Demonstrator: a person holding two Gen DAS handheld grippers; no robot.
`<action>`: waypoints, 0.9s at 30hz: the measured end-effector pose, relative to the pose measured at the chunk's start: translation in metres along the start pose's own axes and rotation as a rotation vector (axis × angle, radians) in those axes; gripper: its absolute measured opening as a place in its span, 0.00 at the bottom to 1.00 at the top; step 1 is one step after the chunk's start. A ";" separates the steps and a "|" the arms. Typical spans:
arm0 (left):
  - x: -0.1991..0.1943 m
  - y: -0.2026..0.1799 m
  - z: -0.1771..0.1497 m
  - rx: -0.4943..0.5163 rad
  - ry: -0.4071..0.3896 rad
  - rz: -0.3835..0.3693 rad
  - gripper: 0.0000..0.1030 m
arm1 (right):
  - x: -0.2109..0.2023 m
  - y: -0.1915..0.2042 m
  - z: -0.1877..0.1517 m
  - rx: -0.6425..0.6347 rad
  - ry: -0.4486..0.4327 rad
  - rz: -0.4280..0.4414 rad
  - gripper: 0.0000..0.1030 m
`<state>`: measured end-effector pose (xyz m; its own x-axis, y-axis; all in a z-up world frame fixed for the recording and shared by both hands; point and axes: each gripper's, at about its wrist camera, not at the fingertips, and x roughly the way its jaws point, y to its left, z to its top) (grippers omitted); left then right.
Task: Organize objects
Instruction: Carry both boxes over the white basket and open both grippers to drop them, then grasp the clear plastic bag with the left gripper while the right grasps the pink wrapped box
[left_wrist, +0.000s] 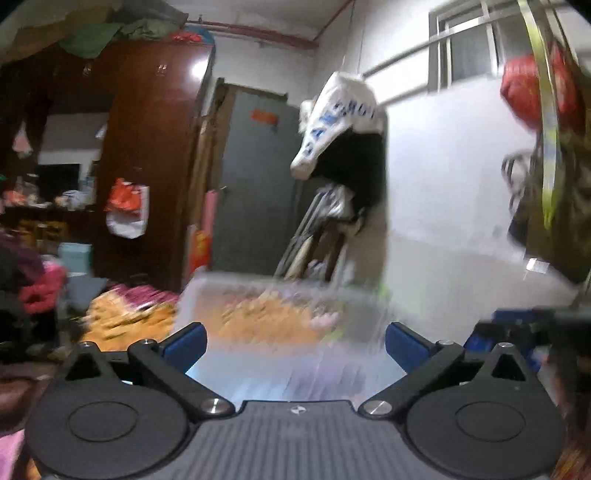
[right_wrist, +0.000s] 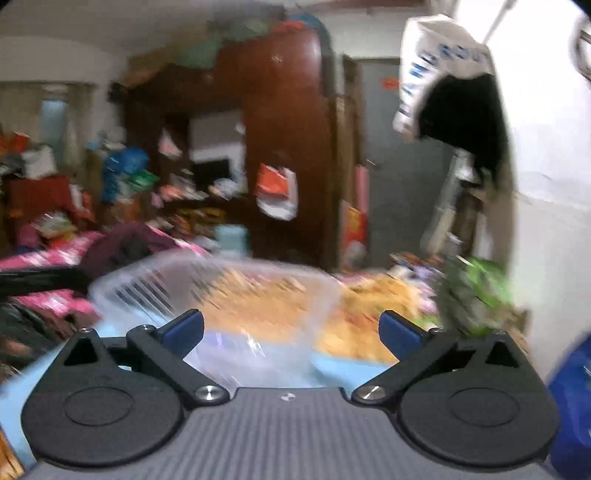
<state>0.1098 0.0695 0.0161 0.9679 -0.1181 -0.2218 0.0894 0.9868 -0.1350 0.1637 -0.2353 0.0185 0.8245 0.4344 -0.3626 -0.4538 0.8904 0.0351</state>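
Standing spread wide, the left gripper (left_wrist: 293, 345) fingers (left_wrist: 186, 345) grip nothing; a clear plastic bin (left_wrist: 280, 314) sits just ahead, apart from the pads. Right gripper (right_wrist: 291, 334) fingers (right_wrist: 400, 334) equally wide, empty, the same bin (right_wrist: 221, 291) ahead and left. Bin rests on an orange patterned bedspread (right_wrist: 369, 295); contents unreadable through motion blur. Green bag (right_wrist: 476, 295) lies beside it.

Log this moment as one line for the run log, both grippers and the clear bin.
left gripper: open, empty | right gripper: open, empty | clear plastic bin: ahead of both, not gripped | view: motion-blurred
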 end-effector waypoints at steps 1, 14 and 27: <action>-0.012 0.001 -0.017 0.009 0.004 0.029 1.00 | 0.006 -0.010 -0.013 0.021 0.055 -0.031 1.00; -0.070 0.012 -0.091 -0.012 0.031 -0.006 1.00 | 0.077 -0.021 -0.059 0.076 0.285 -0.074 0.88; -0.070 -0.007 -0.127 0.095 0.095 -0.011 0.95 | 0.012 -0.013 -0.069 0.086 0.161 -0.053 0.63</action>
<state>0.0120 0.0572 -0.0904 0.9405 -0.1348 -0.3118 0.1264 0.9909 -0.0471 0.1558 -0.2512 -0.0507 0.7787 0.3653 -0.5100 -0.3747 0.9229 0.0889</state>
